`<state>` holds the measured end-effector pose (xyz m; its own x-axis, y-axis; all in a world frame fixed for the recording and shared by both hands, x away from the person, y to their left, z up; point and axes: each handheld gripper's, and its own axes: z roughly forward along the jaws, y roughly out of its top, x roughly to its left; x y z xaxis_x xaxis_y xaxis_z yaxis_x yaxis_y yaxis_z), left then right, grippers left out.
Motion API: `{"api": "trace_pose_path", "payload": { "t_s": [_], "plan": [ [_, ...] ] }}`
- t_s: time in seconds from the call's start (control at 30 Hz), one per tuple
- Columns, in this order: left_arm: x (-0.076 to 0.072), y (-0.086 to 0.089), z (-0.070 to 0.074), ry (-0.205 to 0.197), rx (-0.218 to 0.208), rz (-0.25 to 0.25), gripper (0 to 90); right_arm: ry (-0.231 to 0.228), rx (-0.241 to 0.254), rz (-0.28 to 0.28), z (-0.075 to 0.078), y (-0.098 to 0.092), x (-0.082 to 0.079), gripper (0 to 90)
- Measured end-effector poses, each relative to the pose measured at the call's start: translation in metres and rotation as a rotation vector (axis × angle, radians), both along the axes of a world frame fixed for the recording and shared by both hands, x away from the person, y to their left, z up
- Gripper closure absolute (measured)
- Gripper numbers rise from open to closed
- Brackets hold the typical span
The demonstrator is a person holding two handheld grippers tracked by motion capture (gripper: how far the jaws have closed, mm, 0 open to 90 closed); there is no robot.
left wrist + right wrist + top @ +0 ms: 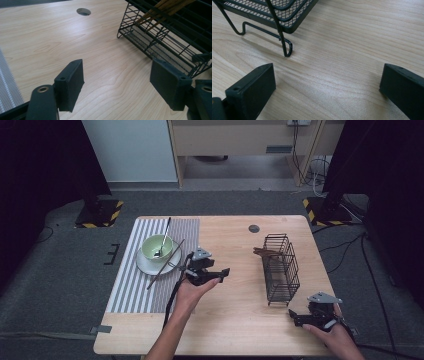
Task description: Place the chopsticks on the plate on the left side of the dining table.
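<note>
Black wire basket [281, 268] upright on table, holding wooden chopsticks [265, 253]

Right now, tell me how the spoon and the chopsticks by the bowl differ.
The spoon is pale and shiny; the chopsticks are dark. The spoon stands in the green bowl, handle sticking up over the far rim; the chopsticks lie across the white plate, tips reaching onto the striped mat. Both are long, slim and slanted alike.

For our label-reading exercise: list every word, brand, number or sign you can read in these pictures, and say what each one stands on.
No readable text in any view.
The wire basket, bowl, plate, striped mat and table: no print shows.
Left gripper and right gripper: no lettering shows.
Yellow-and-black hazard stripes on the stand bases on the floor: a warning marking, no words.
</note>
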<state>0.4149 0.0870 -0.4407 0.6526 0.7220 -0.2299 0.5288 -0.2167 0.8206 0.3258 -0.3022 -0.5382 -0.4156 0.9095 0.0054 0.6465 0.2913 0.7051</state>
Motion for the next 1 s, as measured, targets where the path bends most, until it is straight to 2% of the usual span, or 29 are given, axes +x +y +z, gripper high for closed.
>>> {"api": "trace_pose_path", "payload": {
  "t_s": [0.2, 0.33, 0.5, 0.7, 1.0],
  "plan": [
    [0.002, -0.013, 0.010, -0.026, -0.004, -0.030, 36.6, 0.000, -0.001, -0.002, 0.000, 0.000, 0.000, 0.4],
    [0.004, -0.020, 0.019, -0.041, -0.002, -0.053, 37.1, -0.001, -0.001, -0.002, 0.000, 0.000, -0.001, 0.4],
    [0.008, -0.027, 0.028, -0.058, -0.004, -0.060, 38.1, -0.001, -0.001, -0.002, 0.000, 0.000, -0.001, 0.4],
    [0.010, -0.035, 0.034, -0.074, -0.025, -0.072, 36.9, -0.001, -0.001, -0.002, 0.000, 0.000, -0.001, 0.4],
    [0.011, -0.043, 0.043, -0.103, -0.016, -0.099, 41.9, -0.001, -0.001, -0.002, 0.000, 0.000, -0.001, 0.4]
  ]
}}
